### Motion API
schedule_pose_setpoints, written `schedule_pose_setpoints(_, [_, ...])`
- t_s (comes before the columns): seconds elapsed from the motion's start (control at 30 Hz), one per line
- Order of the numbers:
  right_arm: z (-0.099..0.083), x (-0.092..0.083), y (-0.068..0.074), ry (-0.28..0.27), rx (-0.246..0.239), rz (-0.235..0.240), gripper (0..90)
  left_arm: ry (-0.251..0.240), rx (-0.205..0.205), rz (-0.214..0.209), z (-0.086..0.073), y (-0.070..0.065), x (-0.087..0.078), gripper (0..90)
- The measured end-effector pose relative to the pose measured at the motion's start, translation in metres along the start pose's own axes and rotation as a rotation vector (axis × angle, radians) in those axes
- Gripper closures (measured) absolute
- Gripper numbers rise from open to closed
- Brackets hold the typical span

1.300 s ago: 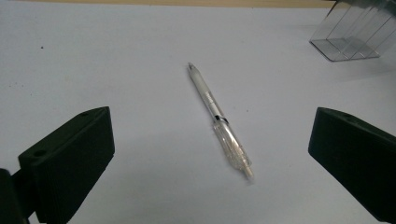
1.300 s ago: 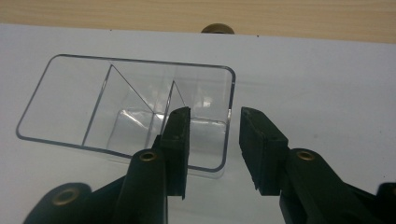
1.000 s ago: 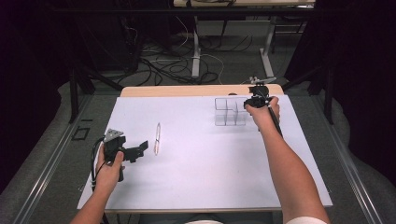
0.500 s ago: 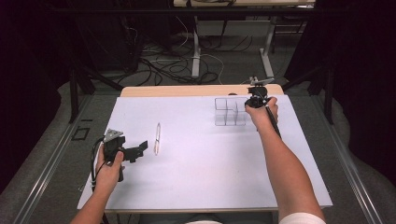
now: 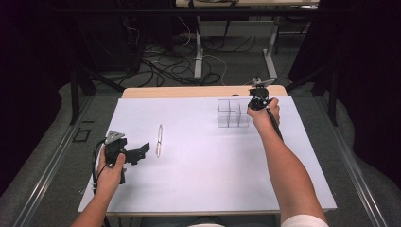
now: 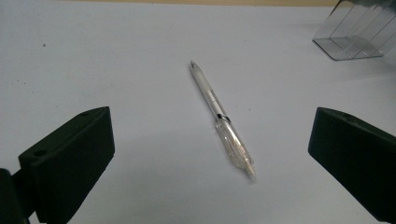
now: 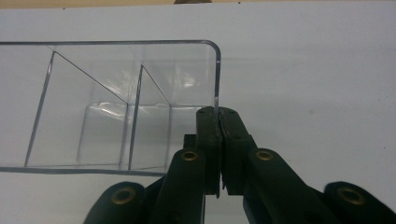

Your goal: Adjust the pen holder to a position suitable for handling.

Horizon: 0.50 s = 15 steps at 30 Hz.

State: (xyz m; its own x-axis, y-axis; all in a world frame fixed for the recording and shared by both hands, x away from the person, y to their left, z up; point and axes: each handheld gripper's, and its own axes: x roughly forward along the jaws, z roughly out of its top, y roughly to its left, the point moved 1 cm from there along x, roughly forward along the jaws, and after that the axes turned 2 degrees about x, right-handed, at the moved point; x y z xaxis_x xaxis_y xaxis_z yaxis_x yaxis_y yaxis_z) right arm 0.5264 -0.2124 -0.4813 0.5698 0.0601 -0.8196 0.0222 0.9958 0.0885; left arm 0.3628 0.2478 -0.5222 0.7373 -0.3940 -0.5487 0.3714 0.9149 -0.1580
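A clear plastic organizer with several compartments stands at the far right of the white table. My right gripper sits at its right side. In the right gripper view the jaws have just been closing, and the right gripper is shut on the organizer's thin right wall. A clear and white pen lies left of centre. My left gripper rests open just left of it. In the left gripper view the pen lies ahead, in line with the wide gap of the left gripper, untouched.
The white table top ends in a wooden strip at the far edge. Beyond it, cables and table legs lie on the dark floor. The person's forearms come in from the bottom of the high view.
The right hand has edged slightly left, up against the organizer's right side. The left hand and the pen have not moved.
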Motion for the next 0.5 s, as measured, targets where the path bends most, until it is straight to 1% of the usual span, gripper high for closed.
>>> schedule_pose_setpoints(0.03, [-0.0002, -0.0003, 0.0011, 0.004, 0.006, -0.007, 88.3, 0.000, 0.000, 0.000, 0.0000, 0.0000, 0.0000, 0.2])
schedule_pose_setpoints(0.13, [-0.0001, -0.0002, 0.0024, 0.004, 0.002, -0.020, 88.6, 0.000, -0.002, -0.002, 0.0001, -0.0004, -0.0002, 0.3])
schedule_pose_setpoints(0.2, [0.0000, -0.0002, 0.0027, 0.004, 0.005, -0.021, 88.6, 0.003, 0.001, -0.003, 0.0002, -0.0003, -0.0003, 0.3])
schedule_pose_setpoints(0.27, [0.0000, -0.0004, 0.0024, 0.008, 0.005, -0.021, 88.6, 0.001, 0.000, -0.003, 0.0000, -0.0003, 0.0000, 0.2])
schedule_pose_setpoints(0.4, [0.0000, -0.0012, 0.0022, 0.013, 0.023, -0.018, 88.6, 0.001, -0.003, -0.003, 0.0000, 0.0001, 0.0002, 0.2])
schedule_pose_setpoints(0.5, [-0.0005, -0.0020, 0.0021, 0.020, 0.021, -0.012, 88.5, 0.001, -0.003, -0.002, 0.0000, 0.0001, 0.0003, 0.2])
